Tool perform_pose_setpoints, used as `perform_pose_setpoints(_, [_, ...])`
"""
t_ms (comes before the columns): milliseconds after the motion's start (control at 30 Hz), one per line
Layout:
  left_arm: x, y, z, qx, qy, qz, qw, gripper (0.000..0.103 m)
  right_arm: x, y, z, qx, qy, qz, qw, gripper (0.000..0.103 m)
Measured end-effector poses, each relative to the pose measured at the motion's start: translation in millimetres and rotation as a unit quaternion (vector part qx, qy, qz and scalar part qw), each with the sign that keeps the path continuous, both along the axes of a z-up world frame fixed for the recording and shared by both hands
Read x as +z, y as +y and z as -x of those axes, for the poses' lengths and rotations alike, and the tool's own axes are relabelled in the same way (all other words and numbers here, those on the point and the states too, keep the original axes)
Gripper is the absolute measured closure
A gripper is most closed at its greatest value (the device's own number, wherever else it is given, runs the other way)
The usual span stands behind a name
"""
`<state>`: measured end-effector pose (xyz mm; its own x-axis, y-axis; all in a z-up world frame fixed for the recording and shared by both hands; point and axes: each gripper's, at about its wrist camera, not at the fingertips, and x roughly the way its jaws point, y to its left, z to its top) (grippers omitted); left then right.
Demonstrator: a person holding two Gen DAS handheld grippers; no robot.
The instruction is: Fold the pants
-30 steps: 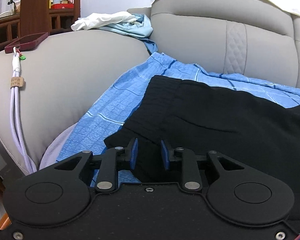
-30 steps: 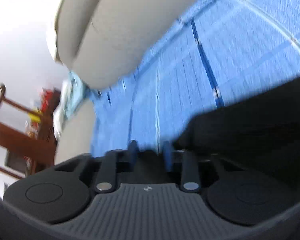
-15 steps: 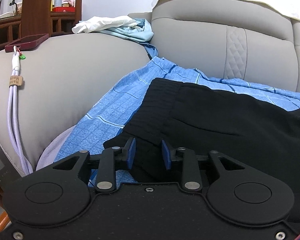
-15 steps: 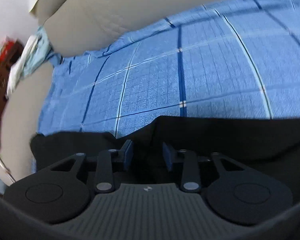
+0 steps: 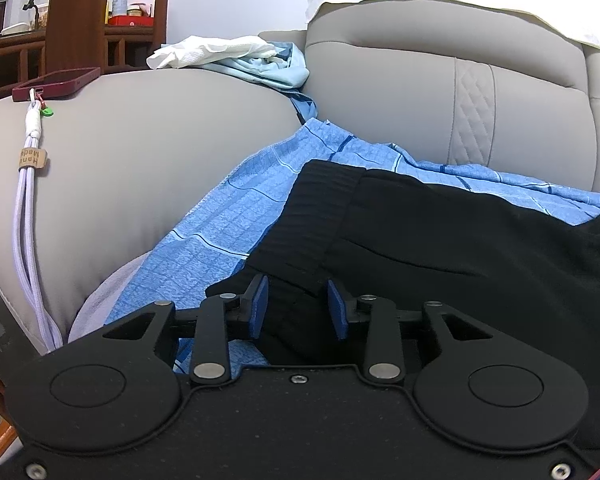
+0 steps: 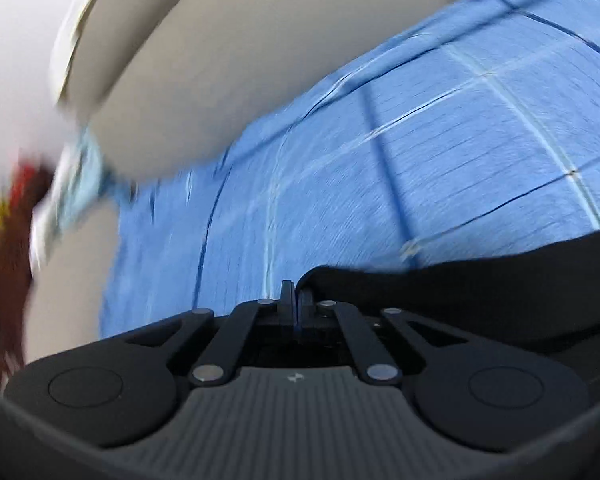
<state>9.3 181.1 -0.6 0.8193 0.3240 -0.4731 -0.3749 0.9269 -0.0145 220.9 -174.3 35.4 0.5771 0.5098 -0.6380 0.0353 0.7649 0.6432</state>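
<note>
The black pants [image 5: 440,240] lie on a blue checked sheet [image 5: 228,216] over the sofa. The left tool [image 5: 296,306] gapes astride the waistband corner; the right tool [image 6: 296,300], blurred, seems clenched on a hem.

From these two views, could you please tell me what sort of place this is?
Probably a home living room: a padded grey sofa, a phone on its armrest, a wooden shelf behind, and black pants on a blue sheet.
</note>
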Motion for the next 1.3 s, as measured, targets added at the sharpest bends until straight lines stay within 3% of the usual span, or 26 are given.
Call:
perform_pose_setpoints(133, [0.0,2.2,-1.0,0.004,-0.002,0.006,1.0000,0.069,-0.3,-28.1,-15.0,-0.080,-0.028,-0.028,0.996,0.101])
perform_pose_setpoints(233, [0.3,3.9,-1.4,0.006,-0.005,0.010,0.9999,0.069,9.3,-38.5,-20.0,-0.108,-0.050,0.005,0.993,0.100])
perform_pose_setpoints(333, [0.1,4.1,-1.7,0.009,-0.008,0.014,0.9998,0.069,31.5,-13.1,0.9,-0.016,-0.103,0.100,0.989,0.086])
perform_pose_setpoints(367, [0.2,4.6,-2.0,0.010,-0.008,0.015,0.9998,0.069,37.2,4.0,15.8,0.034,-0.128,0.145,0.980,0.085])
perform_pose_setpoints(433, [0.4,5.3,-2.3,0.011,-0.009,0.018,0.9997,0.069,40.4,31.2,47.6,0.121,-0.165,0.189,0.960,0.082])
perform_pose_setpoints(500, [0.2,5.5,-1.3,0.010,-0.009,0.017,0.9998,0.069,37.3,47.2,77.3,0.189,-0.194,0.186,0.945,0.061])
perform_pose_setpoints(567, [0.1,5.1,-1.4,0.009,-0.008,0.014,0.9998,0.069,28.3,63.9,100.7,0.246,-0.202,0.187,0.929,0.059])
perform_pose_setpoints(667, [0.2,6.2,-1.7,0.006,-0.008,0.012,0.9999,0.068,6.1,82.1,111.3,0.271,-0.209,0.283,0.896,0.059])
perform_pose_setpoints(700, [0.3,6.9,-1.5,0.006,-0.008,0.013,0.9999,0.068,1.1,79.5,107.2,0.254,-0.215,0.305,0.892,0.064])
perform_pose_setpoints(733, [0.2,6.4,-1.7,0.006,-0.008,0.014,0.9999,0.069,-1.6,71.4,98.5,0.227,-0.224,0.308,0.896,0.067])
perform_pose_setpoints(767, [0.2,6.5,-1.8,0.006,-0.008,0.014,0.9998,0.069,-3.6,62.2,86.9,0.195,-0.220,0.309,0.904,0.081])
perform_pose_setpoints(800, [0.1,6.5,-1.9,0.005,-0.009,0.015,0.9998,0.069,-4.7,52.3,72.6,0.161,-0.214,0.303,0.914,0.087])
perform_pose_setpoints(833, [0.0,7.0,-2.2,0.005,-0.009,0.015,0.9998,0.069,-4.2,44.1,59.8,0.131,-0.210,0.293,0.924,0.087])
perform_pose_setpoints(867, [-0.2,7.4,-2.0,0.007,-0.009,0.016,0.9998,0.069,-3.0,41.7,50.8,0.095,-0.203,0.312,0.923,0.084])
perform_pose_setpoints(900, [-0.1,8.0,-1.8,0.008,-0.009,0.017,0.9998,0.068,-3.5,44.8,45.2,0.065,-0.199,0.353,0.912,0.069])
perform_pose_setpoints(933, [0.1,8.9,-1.3,0.009,-0.010,0.021,0.9997,0.068,-4.6,49.2,40.5,0.038,-0.197,0.397,0.896,0.066])
perform_pose_setpoints(967, [0.4,10.2,-0.5,0.009,-0.012,0.026,0.9996,0.068,-4.3,51.2,38.3,0.026,-0.194,0.413,0.890,0.067])
perform_pose_setpoints(1033, [0.9,13.0,1.0,0.009,-0.017,0.036,0.9992,0.068,1.0,45.0,43.6,0.024,-0.200,0.372,0.906,0.063])
perform_pose_setpoints(1067, [1.0,14.7,1.7,0.009,-0.019,0.042,0.9989,0.068,3.8,45.5,48.5,0.025,-0.205,0.355,0.912,0.050])
perform_pose_setpoints(1200, [1.8,18.8,1.4,0.013,-0.023,0.054,0.9982,0.068,14.2,71.7,79.3,0.070,-0.251,0.349,0.900,0.036])
perform_pose_setpoints(1300, [2.0,18.9,1.2,0.013,-0.023,0.055,0.9981,0.068,22.1,88.4,109.9,0.136,-0.267,0.316,0.900,0.028])
